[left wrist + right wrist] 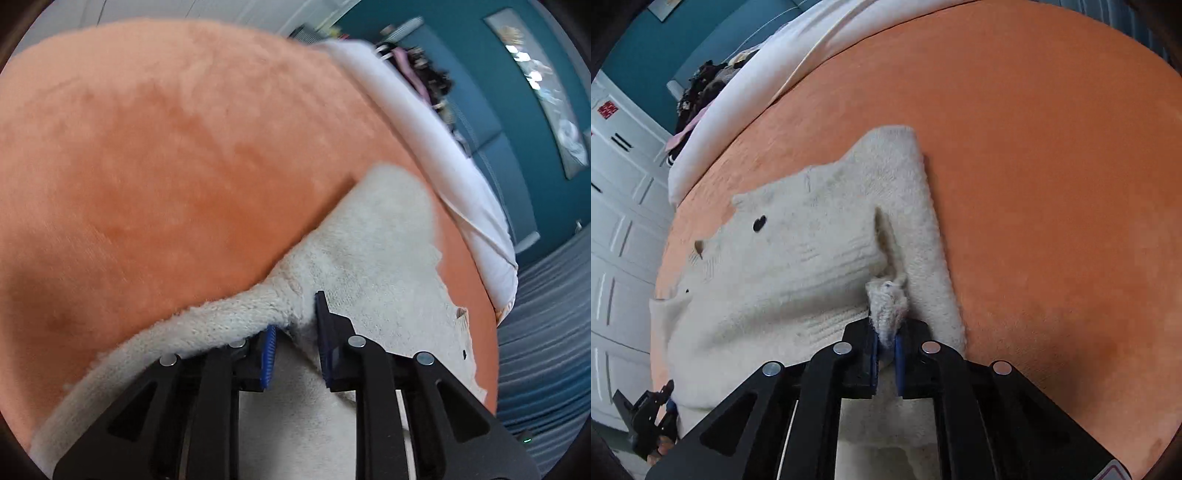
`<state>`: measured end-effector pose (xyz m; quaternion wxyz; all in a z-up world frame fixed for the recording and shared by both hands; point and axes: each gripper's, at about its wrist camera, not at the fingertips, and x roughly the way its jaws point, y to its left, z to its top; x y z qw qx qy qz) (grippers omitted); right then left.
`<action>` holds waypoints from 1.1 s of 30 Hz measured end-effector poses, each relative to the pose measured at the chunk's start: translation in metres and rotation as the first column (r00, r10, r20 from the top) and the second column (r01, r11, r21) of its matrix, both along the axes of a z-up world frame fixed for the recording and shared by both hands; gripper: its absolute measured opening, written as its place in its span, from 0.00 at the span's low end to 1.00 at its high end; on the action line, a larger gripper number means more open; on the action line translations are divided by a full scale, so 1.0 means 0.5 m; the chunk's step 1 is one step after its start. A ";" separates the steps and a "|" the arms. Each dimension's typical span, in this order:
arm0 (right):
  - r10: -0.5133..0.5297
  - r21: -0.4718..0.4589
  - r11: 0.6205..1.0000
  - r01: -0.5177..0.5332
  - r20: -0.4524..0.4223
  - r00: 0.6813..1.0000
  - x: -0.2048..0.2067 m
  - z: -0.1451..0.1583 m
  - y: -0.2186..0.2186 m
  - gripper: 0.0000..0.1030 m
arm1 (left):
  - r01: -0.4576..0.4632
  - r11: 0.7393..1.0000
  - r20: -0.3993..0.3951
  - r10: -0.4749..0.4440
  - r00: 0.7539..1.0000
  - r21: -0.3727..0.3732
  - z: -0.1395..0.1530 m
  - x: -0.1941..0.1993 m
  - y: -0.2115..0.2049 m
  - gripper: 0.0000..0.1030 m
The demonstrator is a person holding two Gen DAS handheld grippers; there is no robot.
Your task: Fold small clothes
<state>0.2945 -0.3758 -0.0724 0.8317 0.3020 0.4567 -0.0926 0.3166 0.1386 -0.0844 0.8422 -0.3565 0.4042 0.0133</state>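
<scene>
A small cream knit sweater [798,258] with dark buttons lies on an orange plush blanket [1052,166]. My right gripper [886,350] is shut on a bunched fold of the sweater near its lower hem, beside a sleeve lying flat to the right. In the left wrist view the sweater [369,240] fills the lower middle. My left gripper [293,347] has its blue pads a little apart, with a ridge of the sweater's edge between them. The left gripper also shows at the lower left of the right wrist view [653,417].
A white duvet [424,122] lies along the far edge of the blanket [166,147]. Behind it are a teal wall [517,110] and a pile of dark clothes [424,77]. White panelled doors [617,221] stand at the left. A blue-grey carpet [546,314] lies beside the bed.
</scene>
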 end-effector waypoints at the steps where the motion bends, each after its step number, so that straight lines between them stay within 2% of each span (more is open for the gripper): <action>1: -0.019 0.004 1.000 0.019 0.018 1.000 -0.007 0.017 0.002 0.07 | 0.021 1.000 0.018 -0.021 1.000 0.023 0.001 -0.004 -0.004 0.20; 2: -0.046 0.011 0.999 0.046 0.013 0.999 -0.012 0.031 0.004 0.12 | 0.032 0.999 0.036 -0.034 0.999 0.039 0.000 -0.007 -0.005 0.20; 3: -0.083 -0.026 0.996 0.083 0.013 0.996 -0.017 0.058 0.014 0.17 | 0.042 0.998 0.054 -0.045 0.998 0.049 -0.002 -0.009 -0.002 0.20; 5: -0.098 -0.193 0.975 0.114 0.089 0.991 -0.021 0.135 0.068 0.19 | 0.041 0.999 0.092 -0.044 0.995 0.029 -0.007 -0.019 0.004 0.20; 6: -0.045 -0.215 0.974 0.074 0.138 0.989 -0.008 0.165 0.100 0.20 | 0.042 0.999 0.104 -0.045 0.994 0.026 -0.008 -0.023 0.006 0.21; 8: 0.108 -0.183 0.980 -0.075 0.177 0.978 0.042 0.201 0.179 0.36 | 0.044 0.998 0.128 -0.048 0.991 0.034 -0.009 -0.027 0.004 0.21; 10: 0.309 -0.105 0.950 -0.294 0.179 0.934 0.127 0.203 0.294 0.42 | 0.044 0.998 0.138 -0.048 0.989 0.034 -0.010 -0.032 0.007 0.22; 12: 0.458 -0.065 0.889 -0.453 0.166 0.873 0.216 0.176 0.420 0.43 | 0.044 0.999 0.149 -0.048 0.988 0.029 -0.013 -0.033 0.006 0.22; 15: 0.614 -0.147 0.786 -0.601 0.061 0.787 0.325 0.120 0.584 0.47 | 0.047 0.999 0.168 -0.050 0.984 0.024 -0.017 -0.035 0.008 0.22; 16: 0.641 -0.162 0.760 -0.630 0.026 0.767 0.349 0.100 0.620 0.52 | 0.048 0.999 0.173 -0.052 0.984 0.026 -0.019 -0.034 0.005 0.22; 17: 0.663 -0.179 0.735 -0.654 -0.012 0.748 0.382 0.078 0.659 0.52 | 0.048 0.998 0.178 -0.053 0.983 0.029 -0.020 -0.034 0.003 0.22; 18: 0.678 -0.189 0.716 -0.672 -0.037 0.734 0.397 0.059 0.689 0.52 | 0.049 0.998 0.183 -0.054 0.982 0.033 -0.021 -0.033 0.002 0.22; 19: 0.689 -0.196 0.702 -0.685 -0.057 0.722 0.416 0.044 0.710 0.35 | 0.049 0.998 0.186 -0.055 0.981 0.036 -0.022 -0.033 0.000 0.22; 20: 0.701 -0.203 0.686 -0.699 -0.073 0.709 0.430 0.032 0.729 0.07 | 0.049 0.998 0.190 -0.055 0.980 0.037 -0.024 -0.034 0.000 0.22; 21: 0.721 -0.200 0.667 -0.717 -0.065 0.689 0.424 0.030 0.742 0.07 | 0.050 0.998 0.195 -0.056 0.979 0.036 -0.025 -0.034 0.000 0.22; 23: 0.725 -0.239 0.671 -0.701 0.018 0.688 0.405 0.070 0.749 0.05 | 0.049 0.998 0.206 -0.054 0.977 0.032 -0.028 -0.038 0.000 0.22; 25: 0.709 -0.236 0.700 -0.674 0.113 0.696 0.405 0.105 0.750 0.03 | 0.047 0.998 0.211 -0.054 0.976 0.038 -0.029 -0.039 -0.002 0.22; 26: 0.695 -0.238 0.713 -0.660 0.119 0.709 0.403 0.106 0.744 0.03 | 0.047 0.998 0.212 -0.055 0.976 0.039 -0.029 -0.038 -0.003 0.22; 27: 0.675 -0.237 0.722 -0.650 0.035 0.737 0.431 0.061 0.748 0.03 | 0.048 0.998 0.212 -0.055 0.976 0.039 -0.030 -0.040 -0.003 0.22; 28: 0.667 -0.217 0.719 -0.660 -0.050 0.744 0.444 0.018 0.745 0.01 | 0.048 0.998 0.211 -0.055 0.976 0.036 -0.031 -0.040 -0.003 0.22; 29: 0.666 -0.189 0.725 -0.662 -0.053 0.744 0.453 -0.014 0.741 0.00 | 0.049 0.998 0.212 -0.055 0.976 0.035 -0.032 -0.039 -0.003 0.22; 31: 0.628 -0.145 0.770 -0.621 -0.001 0.778 0.447 0.015 0.724 0.03 | 0.050 0.998 0.215 -0.056 0.975 0.034 -0.032 -0.038 -0.003 0.22; 33: 0.597 -0.103 0.801 -0.589 0.083 0.798 0.405 0.077 0.689 0.05 | 0.050 0.998 0.216 -0.057 0.975 0.037 -0.033 -0.035 -0.004 0.22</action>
